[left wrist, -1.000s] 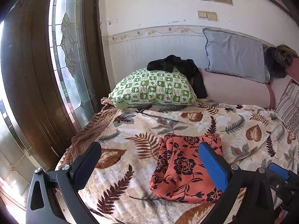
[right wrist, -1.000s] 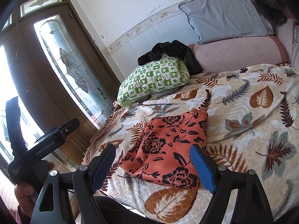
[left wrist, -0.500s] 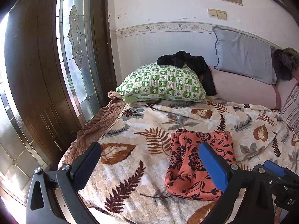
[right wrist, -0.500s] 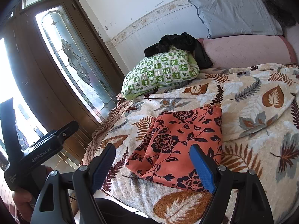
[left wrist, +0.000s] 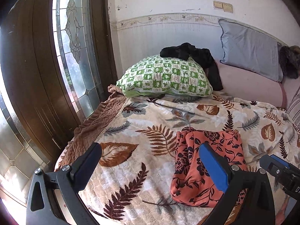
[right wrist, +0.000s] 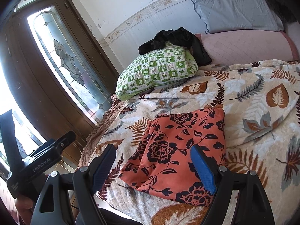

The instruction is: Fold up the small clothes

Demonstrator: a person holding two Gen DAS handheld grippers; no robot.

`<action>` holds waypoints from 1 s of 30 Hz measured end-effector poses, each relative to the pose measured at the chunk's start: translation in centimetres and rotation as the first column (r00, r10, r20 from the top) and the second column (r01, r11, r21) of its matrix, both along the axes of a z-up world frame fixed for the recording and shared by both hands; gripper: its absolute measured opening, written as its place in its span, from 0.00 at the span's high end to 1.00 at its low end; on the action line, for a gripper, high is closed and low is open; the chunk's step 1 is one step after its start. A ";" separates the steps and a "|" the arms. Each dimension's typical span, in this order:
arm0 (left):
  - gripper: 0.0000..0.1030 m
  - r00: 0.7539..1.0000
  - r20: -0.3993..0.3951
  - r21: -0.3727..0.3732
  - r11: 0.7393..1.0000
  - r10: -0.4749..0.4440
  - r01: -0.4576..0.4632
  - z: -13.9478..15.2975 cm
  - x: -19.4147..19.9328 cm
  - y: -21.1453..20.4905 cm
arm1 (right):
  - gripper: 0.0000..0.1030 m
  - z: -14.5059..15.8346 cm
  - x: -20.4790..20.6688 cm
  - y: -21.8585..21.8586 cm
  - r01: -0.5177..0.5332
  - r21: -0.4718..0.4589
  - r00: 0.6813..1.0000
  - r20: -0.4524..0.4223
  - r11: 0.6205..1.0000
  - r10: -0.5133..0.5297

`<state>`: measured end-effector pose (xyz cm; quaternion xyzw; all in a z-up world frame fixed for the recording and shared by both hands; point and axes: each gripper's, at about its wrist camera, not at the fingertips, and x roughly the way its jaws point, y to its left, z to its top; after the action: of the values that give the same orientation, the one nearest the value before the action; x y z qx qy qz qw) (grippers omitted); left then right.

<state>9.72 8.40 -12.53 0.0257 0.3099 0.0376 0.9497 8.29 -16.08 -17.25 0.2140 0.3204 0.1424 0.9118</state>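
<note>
An orange garment with black flowers (left wrist: 196,180) lies folded into a flat rectangle on the leaf-print blanket (left wrist: 142,131), near the bed's front edge; it also shows in the right wrist view (right wrist: 180,150). My left gripper (left wrist: 150,166) is open and empty, held above the blanket just left of the garment. My right gripper (right wrist: 153,166) is open and empty, hovering over the garment's near end. Neither touches the cloth.
A green checked pillow (left wrist: 165,78) with a black garment (left wrist: 189,52) on it lies at the bed's head. A grey pillow (left wrist: 249,48) leans on the wall. A wooden door with leaded glass (left wrist: 75,46) stands close on the left.
Both grippers have drawn back and shifted left from the garment. The garment looks smaller and farther right in the left wrist view. Both grippers stay open.
</note>
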 end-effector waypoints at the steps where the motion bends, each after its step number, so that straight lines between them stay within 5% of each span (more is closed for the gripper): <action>1: 0.00 1.000 -0.005 0.005 1.000 -0.001 0.001 -0.3 0.5 -0.2 | 0.19 -0.2 0.4 -0.1 0.003 -0.001 1.000 -0.004 1.000 -0.003; 10: 0.00 0.997 -0.073 0.061 0.998 -0.004 0.009 -4.7 6.4 -2.3 | 0.20 -3.5 5.4 -1.7 0.027 -0.020 0.999 -0.043 0.999 -0.028; 13: 0.00 0.993 -0.118 0.087 0.996 -0.025 0.035 -7.3 9.9 -3.6 | 0.33 -5.3 8.4 -2.6 0.031 -0.017 0.996 -0.080 0.999 -0.032; 18: 0.00 0.938 -0.343 0.055 0.996 -0.051 0.074 -13.8 16.7 -5.5 | 0.52 -9.5 14.4 -4.4 0.080 0.006 0.976 -0.204 0.997 -0.077; 21: 0.00 0.900 -0.435 0.104 0.990 -0.038 0.092 -17.6 18.6 -6.3 | 0.53 -14.5 18.0 -5.2 0.072 0.068 0.923 -0.382 0.995 -0.040; 22: 0.00 0.904 -0.426 0.102 0.991 -0.037 0.089 -17.7 18.3 -6.3 | 0.61 -15.9 18.4 -5.5 0.077 0.087 0.909 -0.414 0.993 -0.035; 26: 0.00 0.939 -0.345 0.137 0.988 -0.016 0.068 -14.3 15.9 -6.2 | 0.61 -14.0 16.5 -6.7 0.094 0.131 0.932 -0.361 0.987 -0.040; 30: 0.00 0.969 -0.240 0.106 0.991 -0.053 0.080 -9.1 12.4 -6.6 | 0.39 -9.9 12.6 -7.9 0.104 0.156 0.961 -0.269 0.982 -0.059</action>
<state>22.10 1.84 -21.63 0.0949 0.4173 0.0202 0.9036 20.90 -23.93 -27.20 0.3202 0.4165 0.1016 0.8448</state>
